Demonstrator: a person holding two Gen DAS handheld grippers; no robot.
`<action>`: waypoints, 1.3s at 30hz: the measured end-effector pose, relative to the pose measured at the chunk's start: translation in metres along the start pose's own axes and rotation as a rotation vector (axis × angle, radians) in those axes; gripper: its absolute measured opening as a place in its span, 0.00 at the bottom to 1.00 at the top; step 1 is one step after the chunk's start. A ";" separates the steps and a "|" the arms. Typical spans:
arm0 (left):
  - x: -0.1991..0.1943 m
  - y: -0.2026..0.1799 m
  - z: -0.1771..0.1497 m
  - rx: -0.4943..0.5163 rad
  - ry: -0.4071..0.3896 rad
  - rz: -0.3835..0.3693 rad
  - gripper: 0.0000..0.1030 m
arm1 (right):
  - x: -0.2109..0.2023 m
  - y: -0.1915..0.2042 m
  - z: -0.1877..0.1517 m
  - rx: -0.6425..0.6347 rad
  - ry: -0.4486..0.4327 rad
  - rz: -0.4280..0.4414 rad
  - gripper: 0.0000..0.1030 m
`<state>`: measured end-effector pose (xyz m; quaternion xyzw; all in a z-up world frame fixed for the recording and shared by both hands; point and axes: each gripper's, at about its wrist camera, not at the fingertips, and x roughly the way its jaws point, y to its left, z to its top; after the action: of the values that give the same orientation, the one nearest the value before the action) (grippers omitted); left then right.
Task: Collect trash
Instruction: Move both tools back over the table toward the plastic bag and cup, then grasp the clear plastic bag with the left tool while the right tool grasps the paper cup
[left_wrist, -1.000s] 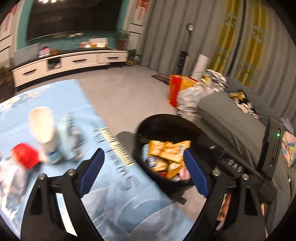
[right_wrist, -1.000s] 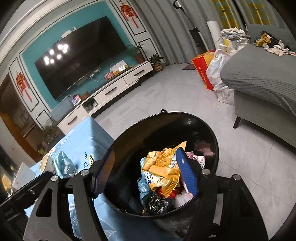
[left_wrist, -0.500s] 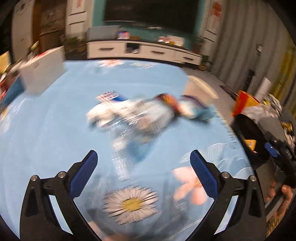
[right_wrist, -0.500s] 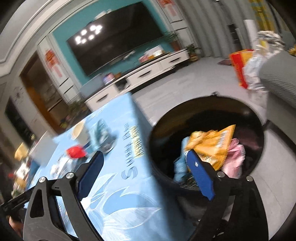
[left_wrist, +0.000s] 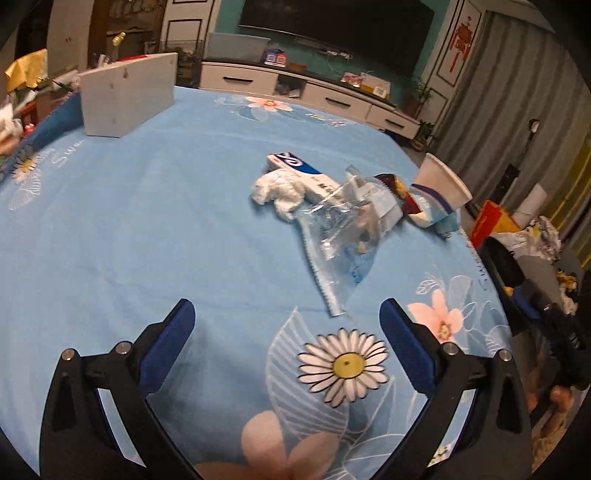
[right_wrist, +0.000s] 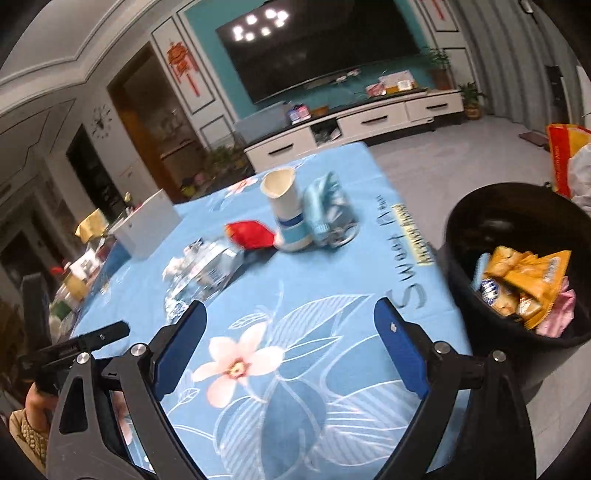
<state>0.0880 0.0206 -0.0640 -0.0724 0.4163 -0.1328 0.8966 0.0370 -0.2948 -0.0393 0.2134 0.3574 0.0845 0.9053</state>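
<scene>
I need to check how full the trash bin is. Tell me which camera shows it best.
The right wrist view. There the black bin stands beside the table with its opening exposed, wrappers piled inside. The left wrist view catches only a dark sliver of it past the table's far edge, contents hidden.

Black bin (left_wrist: 496, 254) in left wrist view: mostly cut off beyond table (left_wrist: 147, 229) edge. Clear wrapper (right_wrist: 201, 271) blurred in right wrist view, contents unreadable. Wrappers inside bin: print too small.
</scene>
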 end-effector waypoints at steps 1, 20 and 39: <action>0.002 -0.001 0.002 0.000 -0.005 -0.025 0.97 | 0.002 0.003 0.000 -0.001 0.005 0.004 0.88; 0.079 -0.040 0.038 0.051 0.036 -0.035 0.44 | 0.018 -0.003 0.002 0.026 0.041 -0.002 0.88; 0.007 0.019 0.067 -0.106 -0.158 -0.114 0.23 | 0.055 0.038 0.063 -0.154 -0.015 -0.178 0.74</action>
<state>0.1464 0.0379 -0.0306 -0.1535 0.3460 -0.1551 0.9125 0.1198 -0.2641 -0.0150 0.1115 0.3605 0.0296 0.9256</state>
